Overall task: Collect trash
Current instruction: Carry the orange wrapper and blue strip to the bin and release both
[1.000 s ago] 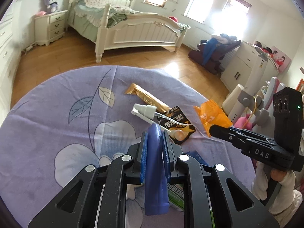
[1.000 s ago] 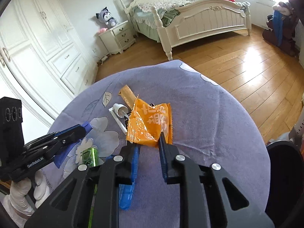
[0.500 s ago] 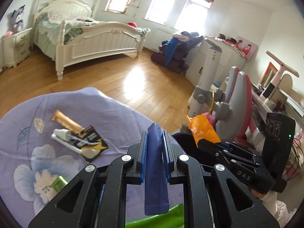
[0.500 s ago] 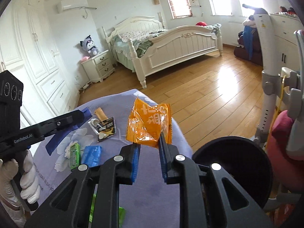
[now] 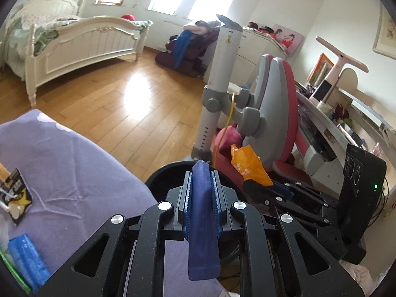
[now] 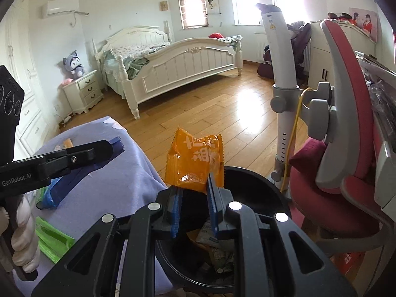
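My left gripper [image 5: 201,173] is shut on a dark blue wrapper [image 5: 203,222] and holds it at the near rim of the black trash bin [image 5: 160,175]. My right gripper [image 6: 194,185] holds an orange snack packet [image 6: 195,158] over the bin's mouth [image 6: 255,183]; its jaws stand slightly apart, the packet resting against the right pad. The packet also shows in the left wrist view [image 5: 247,165]. Crumpled trash [image 6: 217,245] lies inside the bin. The left gripper with the blue wrapper [image 6: 81,170] shows in the right wrist view.
The purple tablecloth [image 5: 74,173] carries a black sachet [image 5: 16,195], a blue packet [image 5: 27,259] and green wrappers [image 6: 52,240]. A pink-grey chair [image 6: 346,148] and a white pole [image 6: 284,86] stand right beside the bin. A bed [image 6: 173,59] stands far across the wooden floor.
Both grippers swung right from the table to the bin, each carrying its wrapper. The right gripper's jaws have spread a little around the orange packet.
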Demonstrator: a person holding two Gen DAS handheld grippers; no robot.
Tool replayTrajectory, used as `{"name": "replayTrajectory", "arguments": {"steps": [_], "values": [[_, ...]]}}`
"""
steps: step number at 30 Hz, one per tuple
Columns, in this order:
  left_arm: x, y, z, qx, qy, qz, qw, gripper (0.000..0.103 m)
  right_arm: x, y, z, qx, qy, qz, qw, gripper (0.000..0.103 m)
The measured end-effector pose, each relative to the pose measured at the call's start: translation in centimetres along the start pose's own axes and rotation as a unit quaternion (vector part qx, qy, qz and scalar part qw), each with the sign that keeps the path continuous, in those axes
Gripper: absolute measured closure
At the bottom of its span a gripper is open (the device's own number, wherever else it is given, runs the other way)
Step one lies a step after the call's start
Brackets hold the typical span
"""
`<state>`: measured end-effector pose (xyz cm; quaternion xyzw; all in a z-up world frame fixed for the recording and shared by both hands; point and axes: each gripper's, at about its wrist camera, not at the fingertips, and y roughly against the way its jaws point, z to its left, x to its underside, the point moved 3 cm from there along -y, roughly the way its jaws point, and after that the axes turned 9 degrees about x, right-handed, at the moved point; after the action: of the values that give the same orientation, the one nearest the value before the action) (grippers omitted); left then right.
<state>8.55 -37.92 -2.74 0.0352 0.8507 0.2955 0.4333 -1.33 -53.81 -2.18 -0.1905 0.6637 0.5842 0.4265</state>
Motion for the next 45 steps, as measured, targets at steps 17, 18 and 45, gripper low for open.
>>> {"name": "replayTrajectory", "arguments": {"steps": [17,18,45], "values": [[1.7,-8.0,-1.5,-0.012,-0.018,0.054,0.9983,0.087,2.9,-2.1,-3.4,0.039,-0.006,0.026,0.999,0.083],[1.8,-8.1,-1.5,-0.012,-0.019,0.056,0.9982,0.087,3.0,-2.2,-3.5,0.040,-0.007,0.027,0.999,0.083],[1.6,-8.1,-2.7,-0.055,-0.045,0.047,0.9964,0.032,3.9,-2.7,-5.0,0.037,-0.031,0.042,0.998,0.030]]}}
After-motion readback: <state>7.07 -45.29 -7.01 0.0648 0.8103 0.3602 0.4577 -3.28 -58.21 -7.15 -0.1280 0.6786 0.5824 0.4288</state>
